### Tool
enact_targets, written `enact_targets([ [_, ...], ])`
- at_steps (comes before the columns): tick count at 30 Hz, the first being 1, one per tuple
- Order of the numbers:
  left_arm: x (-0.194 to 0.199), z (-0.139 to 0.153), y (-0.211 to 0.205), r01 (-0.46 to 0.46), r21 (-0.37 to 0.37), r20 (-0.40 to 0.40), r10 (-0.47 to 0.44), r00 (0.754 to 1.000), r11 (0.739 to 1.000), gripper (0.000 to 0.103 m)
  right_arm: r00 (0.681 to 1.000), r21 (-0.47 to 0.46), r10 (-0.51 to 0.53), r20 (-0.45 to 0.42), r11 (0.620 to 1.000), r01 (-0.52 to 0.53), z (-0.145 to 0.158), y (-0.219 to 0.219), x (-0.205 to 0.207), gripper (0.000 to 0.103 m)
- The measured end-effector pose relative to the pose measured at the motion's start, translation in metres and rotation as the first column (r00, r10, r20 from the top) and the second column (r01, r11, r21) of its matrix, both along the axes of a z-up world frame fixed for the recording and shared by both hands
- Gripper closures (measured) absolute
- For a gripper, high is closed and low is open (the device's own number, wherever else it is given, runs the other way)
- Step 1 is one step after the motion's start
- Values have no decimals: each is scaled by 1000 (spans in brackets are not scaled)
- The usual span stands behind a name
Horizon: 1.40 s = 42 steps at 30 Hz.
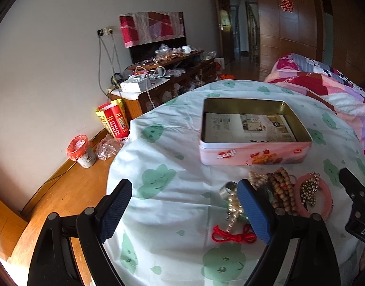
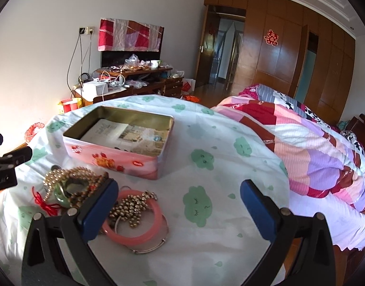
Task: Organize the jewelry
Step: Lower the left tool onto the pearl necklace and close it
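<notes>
Both my left gripper [image 1: 184, 211] and right gripper [image 2: 180, 211] hover wide apart; jewelry pile [image 2: 106, 197] lies between them, before the tin [image 2: 120, 143].

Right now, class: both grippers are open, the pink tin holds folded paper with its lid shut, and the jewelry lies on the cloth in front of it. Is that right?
One thing is wrong: the pink tin has no lid on it. It stands open, with the folded paper visible inside, as the right wrist view shows. The left gripper and right gripper are open, and the jewelry lies on the cloth.
</notes>
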<state>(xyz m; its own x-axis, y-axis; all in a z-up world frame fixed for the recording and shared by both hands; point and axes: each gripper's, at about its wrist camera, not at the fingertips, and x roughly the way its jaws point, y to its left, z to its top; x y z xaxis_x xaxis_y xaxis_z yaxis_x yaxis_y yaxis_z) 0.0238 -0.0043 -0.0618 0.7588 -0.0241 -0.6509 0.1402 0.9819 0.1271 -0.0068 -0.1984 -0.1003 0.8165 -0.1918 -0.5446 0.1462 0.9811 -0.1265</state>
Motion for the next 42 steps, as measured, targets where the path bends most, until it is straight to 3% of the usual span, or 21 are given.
enact_targets([
  [14, 17, -32, -26, 90, 4, -54, -90, 994, 996, 15, 998, 19, -7, -64, 1000, 8, -26, -4, 11, 0],
  [18, 18, -37, -28, 124, -28, -71, -126, 990, 992, 36, 997, 18, -5, -72, 1000, 6, -30, -4, 13, 0],
  [20, 17, -36, -30, 140, -40, -70, -142, 987, 989, 57, 997, 19, -2, -76, 1000, 3, -32, -4, 13, 0],
  [21, 17, -36, -30, 152, -54, -74, -156, 985, 987, 75, 997, 19, 0, -76, 1000, 1, -32, -3, 13, 0],
  [26, 11, -34, -30, 188, -80, -71, -194, 978, 979, 86, 997, 20, 1, -77, 1000, 1, -32, -2, 14, 0],
  [28, 11, -29, -25, 188, -105, -60, -195, 979, 977, 97, 997, 21, 0, -76, 1000, 2, -33, -2, 15, 0],
  [35, 7, -13, -15, 186, -148, -21, -191, 981, 971, 97, 997, 32, -9, -71, 999, 12, -34, -4, 17, 0],
  [42, -1, 7, -8, 180, -145, 49, -175, 983, 973, 97, 996, 54, 13, -89, 998, -8, -38, -9, 16, 18],
])
